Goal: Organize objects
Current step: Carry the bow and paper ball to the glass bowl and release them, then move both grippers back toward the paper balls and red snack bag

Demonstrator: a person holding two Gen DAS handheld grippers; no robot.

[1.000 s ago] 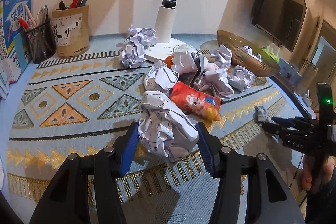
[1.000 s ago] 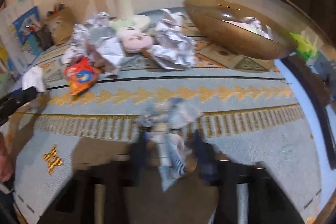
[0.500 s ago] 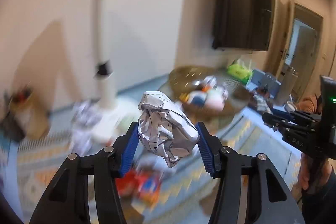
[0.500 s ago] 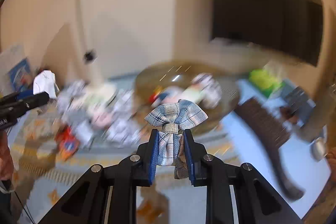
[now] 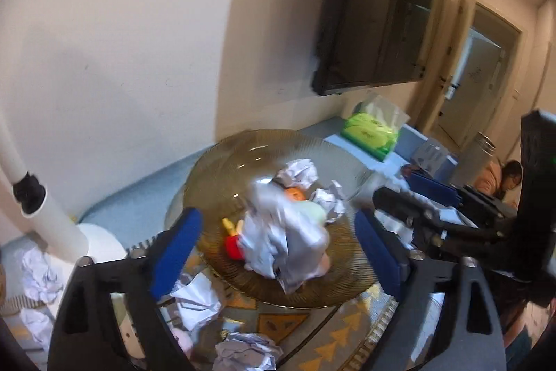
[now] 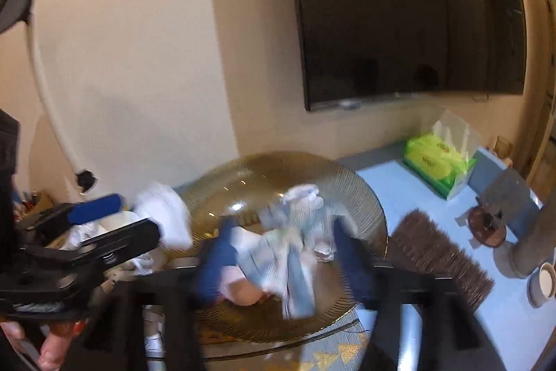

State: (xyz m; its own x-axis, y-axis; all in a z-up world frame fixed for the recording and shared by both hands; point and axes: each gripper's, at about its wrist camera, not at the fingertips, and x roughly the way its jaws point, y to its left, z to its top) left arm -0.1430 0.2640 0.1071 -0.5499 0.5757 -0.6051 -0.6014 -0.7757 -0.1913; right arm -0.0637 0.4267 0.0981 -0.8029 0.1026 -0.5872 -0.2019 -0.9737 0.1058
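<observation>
My left gripper (image 5: 278,252) stands open over the amber glass bowl (image 5: 215,169), its blue pads wide apart. A crumpled paper ball (image 5: 281,242), blurred, is loose between them, just above the bowl's contents: more paper balls (image 5: 299,172) and small toys. In the right wrist view my right gripper (image 6: 285,263) is open too, and the plaid bow (image 6: 292,252), blurred, hangs free between its fingers over the same bowl (image 6: 243,176). The left gripper's blue pad (image 6: 93,212) shows at the left, with the paper ball (image 6: 163,218) beside it.
A white lamp pole (image 5: 41,214) rises left of the bowl. Several crumpled papers (image 5: 198,301) lie on the patterned cloth below. A green tissue pack (image 6: 438,162), a brown brush mat (image 6: 438,252) and a wall screen (image 6: 399,13) are to the right. A person (image 5: 500,176) sits far right.
Both grippers swung from the table up over the bowl. The left one opened and let go of the paper ball; the right one opened and let go of the plaid bow.
</observation>
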